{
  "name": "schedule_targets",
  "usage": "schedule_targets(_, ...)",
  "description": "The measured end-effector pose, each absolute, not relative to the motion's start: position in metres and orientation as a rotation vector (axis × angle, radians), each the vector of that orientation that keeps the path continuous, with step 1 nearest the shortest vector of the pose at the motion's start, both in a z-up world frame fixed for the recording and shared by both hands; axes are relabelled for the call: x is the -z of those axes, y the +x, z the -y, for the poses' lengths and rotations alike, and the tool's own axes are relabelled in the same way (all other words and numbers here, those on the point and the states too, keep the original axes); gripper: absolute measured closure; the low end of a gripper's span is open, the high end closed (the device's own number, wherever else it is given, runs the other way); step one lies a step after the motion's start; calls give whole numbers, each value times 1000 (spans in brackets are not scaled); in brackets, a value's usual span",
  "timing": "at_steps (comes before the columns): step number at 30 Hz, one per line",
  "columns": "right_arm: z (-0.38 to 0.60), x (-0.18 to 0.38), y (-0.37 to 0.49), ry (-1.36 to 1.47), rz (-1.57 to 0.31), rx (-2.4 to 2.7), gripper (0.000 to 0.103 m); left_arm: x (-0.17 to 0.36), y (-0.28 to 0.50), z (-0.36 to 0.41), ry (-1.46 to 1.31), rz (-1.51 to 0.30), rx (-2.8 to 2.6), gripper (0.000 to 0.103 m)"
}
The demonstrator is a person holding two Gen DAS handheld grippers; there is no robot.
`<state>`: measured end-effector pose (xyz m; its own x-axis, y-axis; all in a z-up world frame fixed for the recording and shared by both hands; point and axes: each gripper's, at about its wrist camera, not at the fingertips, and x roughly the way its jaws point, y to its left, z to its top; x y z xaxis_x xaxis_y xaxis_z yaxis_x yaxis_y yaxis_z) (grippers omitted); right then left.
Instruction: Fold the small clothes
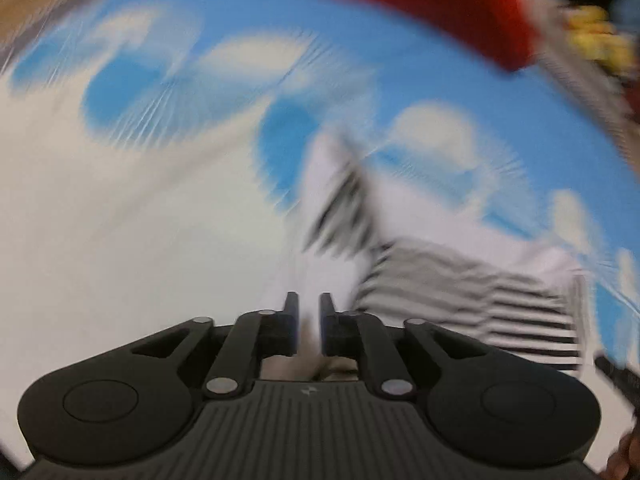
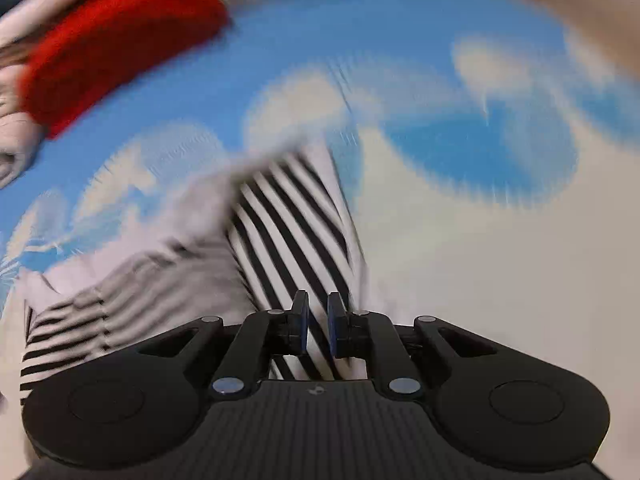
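A small black-and-white striped garment (image 2: 280, 220) lies on a blue sheet with white clouds (image 2: 480, 152). Both views are motion-blurred. My right gripper (image 2: 318, 320) is nearly closed, with striped cloth between its blue pads. My left gripper (image 1: 309, 320) is nearly closed on a white part of the same garment (image 1: 460, 292), which trails off to the right in the left wrist view.
A red folded cloth (image 2: 120, 40) lies at the far edge of the sheet, also in the left wrist view (image 1: 432, 4). Pale bundled clothes (image 2: 16, 152) sit beside it. Yellow items (image 1: 600, 44) show at the far right.
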<state>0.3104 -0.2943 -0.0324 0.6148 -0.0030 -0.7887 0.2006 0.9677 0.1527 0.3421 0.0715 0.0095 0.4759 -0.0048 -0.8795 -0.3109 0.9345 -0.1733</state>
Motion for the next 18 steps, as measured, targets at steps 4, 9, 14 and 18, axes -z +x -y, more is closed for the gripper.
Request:
schedule_targets(4, 263, 5, 299, 255, -741, -156, 76, -2, 344, -56, -342, -1087, -64, 79)
schedule_targets(9, 238, 75, 316, 267, -1102, -225, 69, 54, 355, -62, -386, -1309, -122, 79)
schedule_targets(14, 238, 57, 312, 232, -1028, -226, 72, 34, 358, -59, -304, -1237, -51, 78)
schedule_targets(18, 241, 74, 305, 148, -1142, -227, 68, 47, 350, -47, -173, -1245, -6, 72)
